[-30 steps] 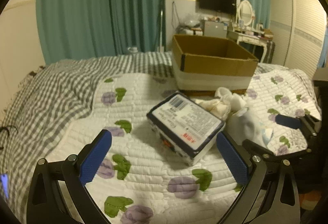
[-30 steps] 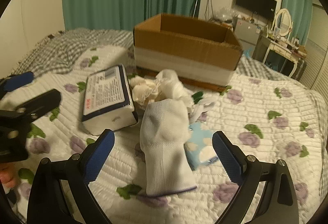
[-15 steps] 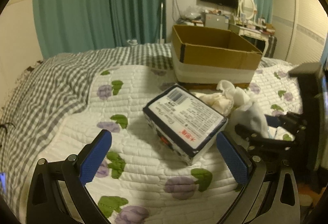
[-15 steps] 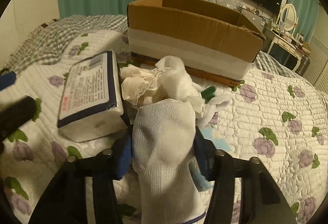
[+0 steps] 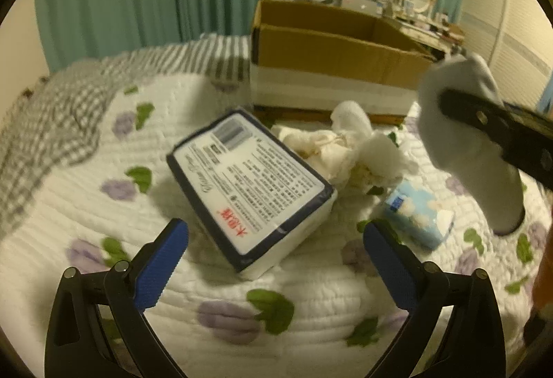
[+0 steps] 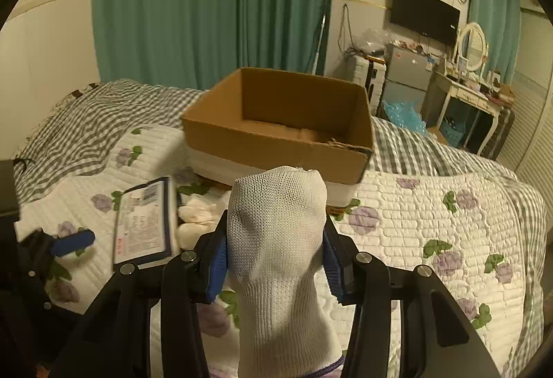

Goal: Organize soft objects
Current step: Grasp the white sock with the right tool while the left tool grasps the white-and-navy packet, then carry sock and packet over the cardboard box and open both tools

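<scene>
My right gripper [image 6: 274, 260] is shut on a white knit sock [image 6: 276, 239] and holds it up above the quilt, in front of the open cardboard box [image 6: 276, 136]. In the left wrist view the sock [image 5: 466, 143] hangs at the right, clamped in the black right gripper. My left gripper [image 5: 273, 260] is open and empty, low over the quilt, just short of a large wrapped tissue pack [image 5: 249, 184]. Behind the pack lies a heap of white cloths [image 5: 352, 150]. A small blue tissue packet [image 5: 418, 215] lies to its right.
The cardboard box [image 5: 331, 67] stands on the bed behind the heap. A floral quilt [image 5: 103, 198] and a grey checked blanket [image 6: 86, 122] cover the bed. A small fridge [image 6: 408, 74], a dresser with a mirror [image 6: 470, 46] and teal curtains stand beyond.
My right gripper closed on the white sock and lifted it off the quilt toward the box, uncovering the blue packet. My left gripper moved closer to the large tissue pack.
</scene>
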Available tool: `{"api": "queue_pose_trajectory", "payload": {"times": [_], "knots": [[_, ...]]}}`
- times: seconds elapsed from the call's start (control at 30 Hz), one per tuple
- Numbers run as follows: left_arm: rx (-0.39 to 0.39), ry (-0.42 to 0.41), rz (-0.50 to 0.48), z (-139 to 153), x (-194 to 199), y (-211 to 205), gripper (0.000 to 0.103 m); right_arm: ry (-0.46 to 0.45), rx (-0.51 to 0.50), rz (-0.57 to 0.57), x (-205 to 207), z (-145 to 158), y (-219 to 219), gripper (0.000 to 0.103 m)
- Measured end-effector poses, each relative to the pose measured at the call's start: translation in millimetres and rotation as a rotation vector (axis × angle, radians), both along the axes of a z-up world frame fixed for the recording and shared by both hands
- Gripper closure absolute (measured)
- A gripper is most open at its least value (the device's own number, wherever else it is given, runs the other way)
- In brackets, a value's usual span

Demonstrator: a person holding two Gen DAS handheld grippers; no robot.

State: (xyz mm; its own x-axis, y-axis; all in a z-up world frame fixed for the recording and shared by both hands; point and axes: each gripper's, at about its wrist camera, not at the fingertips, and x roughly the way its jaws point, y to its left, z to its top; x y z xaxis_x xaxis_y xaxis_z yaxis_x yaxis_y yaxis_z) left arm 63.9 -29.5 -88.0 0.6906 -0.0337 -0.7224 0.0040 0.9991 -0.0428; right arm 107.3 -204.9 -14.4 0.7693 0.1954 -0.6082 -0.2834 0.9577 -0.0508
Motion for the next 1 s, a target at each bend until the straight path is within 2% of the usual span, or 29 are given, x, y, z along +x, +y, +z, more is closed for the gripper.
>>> {"api": "queue_pose_trajectory", "payload": {"times": [0.13,0.23,0.37,0.47,0.53,0.63,0.87,1.0], "knots": [[-0.049,0.028,0.031,-11.4,15.6,2.5,0.003,0.018,0.001,-0.01,3.3,-12.4,-8.9,0.056],[-0.045,0.034,0.072,-16.4,25.1,6.5,0.003,0.029,0.017,-0.016,4.9,-15.7,-15.0,0.056],[-0.099,0.057,0.094,-22.7,38.0,12.2,0.005,0.033,0.027,-0.019,6.4,-17.4,-17.5,0.056],[-0.103,0.055,0.087,-25.4,39.7,13.0,0.016,0.042,0.013,-0.023,5.3,-22.0,-15.6,0.056],[-0.114,0.052,0.072,-25.1,36.3,14.5,0.03,0.046,0.013,-0.026,3.9,-23.8,-15.5,0.056],[-0.119,0.037,0.046,-21.0,28.4,16.8,0.043,0.047,0.021,-0.03,-2.2,-24.1,-15.9,0.056],[-0.106,-0.003,-0.013,-0.2,2.3,20.6,0.046,0.015,0.035,-0.026,-26.3,-8.6,-12.2,0.056],[-0.098,-0.062,-0.031,25.7,-12.4,22.8,0.046,-0.015,0.032,-0.007,-39.4,7.3,-6.1,0.056]]}}
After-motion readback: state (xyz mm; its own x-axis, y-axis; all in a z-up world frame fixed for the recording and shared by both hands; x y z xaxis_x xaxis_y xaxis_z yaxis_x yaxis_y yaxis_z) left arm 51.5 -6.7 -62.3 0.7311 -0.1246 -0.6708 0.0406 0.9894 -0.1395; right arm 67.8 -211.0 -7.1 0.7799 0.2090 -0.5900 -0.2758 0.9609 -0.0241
